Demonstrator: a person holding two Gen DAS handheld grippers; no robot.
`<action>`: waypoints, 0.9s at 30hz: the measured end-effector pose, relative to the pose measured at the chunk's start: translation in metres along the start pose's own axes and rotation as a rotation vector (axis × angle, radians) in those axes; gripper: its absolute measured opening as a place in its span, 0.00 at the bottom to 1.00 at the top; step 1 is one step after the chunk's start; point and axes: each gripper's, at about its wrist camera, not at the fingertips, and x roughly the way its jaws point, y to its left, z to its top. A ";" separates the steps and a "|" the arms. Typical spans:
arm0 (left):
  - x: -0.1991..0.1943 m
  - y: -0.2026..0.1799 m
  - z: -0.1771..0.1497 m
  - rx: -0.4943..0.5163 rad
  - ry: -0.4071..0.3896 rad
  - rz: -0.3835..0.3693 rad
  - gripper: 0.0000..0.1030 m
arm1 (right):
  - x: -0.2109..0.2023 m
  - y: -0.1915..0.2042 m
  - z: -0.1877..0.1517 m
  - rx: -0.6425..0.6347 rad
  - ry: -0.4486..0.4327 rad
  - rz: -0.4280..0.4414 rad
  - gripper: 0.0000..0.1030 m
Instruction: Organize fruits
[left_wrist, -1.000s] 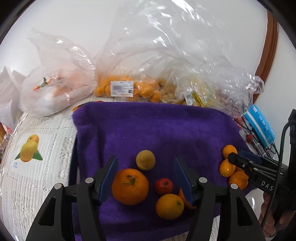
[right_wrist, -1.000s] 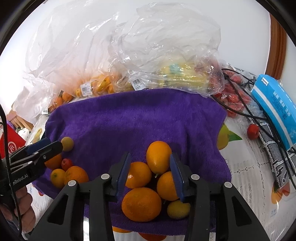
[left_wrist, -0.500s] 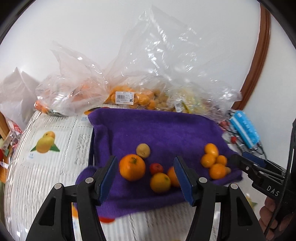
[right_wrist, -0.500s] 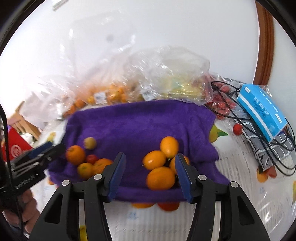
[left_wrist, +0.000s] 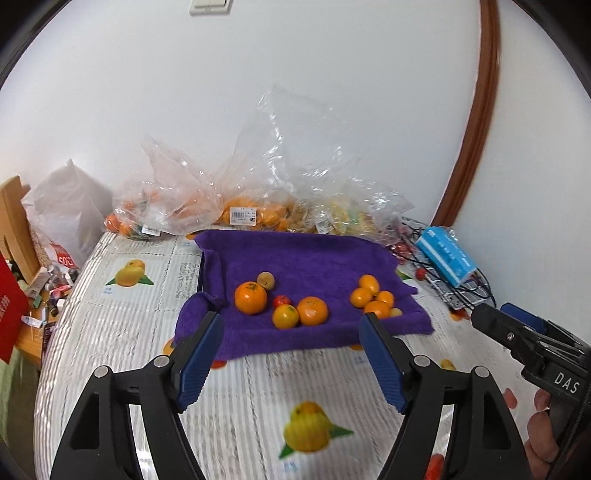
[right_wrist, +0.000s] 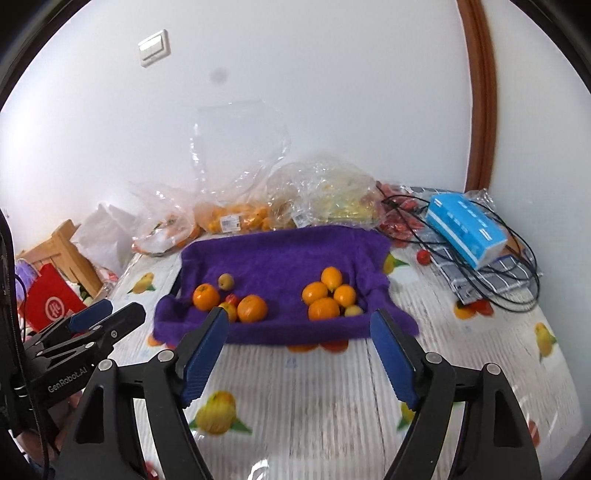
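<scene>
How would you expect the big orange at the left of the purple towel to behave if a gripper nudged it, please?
The big orange looks round, so it would probably roll. The soft purple towel should slow it. It may bump the small red fruit beside it.

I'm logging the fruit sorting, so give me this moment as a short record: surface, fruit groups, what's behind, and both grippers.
surface: purple towel on a table with a fruit-print cover
left group: three oranges, a small red fruit and a pale yellowish fruit, clustered on the towel
right group: cluster of smaller orange fruits near the towel's right edge
behind: clear plastic bags of fruit along the wall
right side: blue box on dark cables
left gripper: jaws opening, nothing between them
right gripper: jaws opening, nothing between them
</scene>
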 end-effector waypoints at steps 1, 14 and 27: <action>-0.005 -0.002 -0.002 0.003 -0.003 -0.004 0.77 | -0.006 -0.002 -0.002 0.010 0.003 0.008 0.77; -0.066 -0.030 -0.030 0.053 -0.061 0.035 0.93 | -0.080 -0.015 -0.042 0.037 -0.081 -0.038 0.94; -0.091 -0.031 -0.033 0.065 -0.098 0.055 0.93 | -0.102 -0.008 -0.054 0.023 -0.100 -0.037 0.98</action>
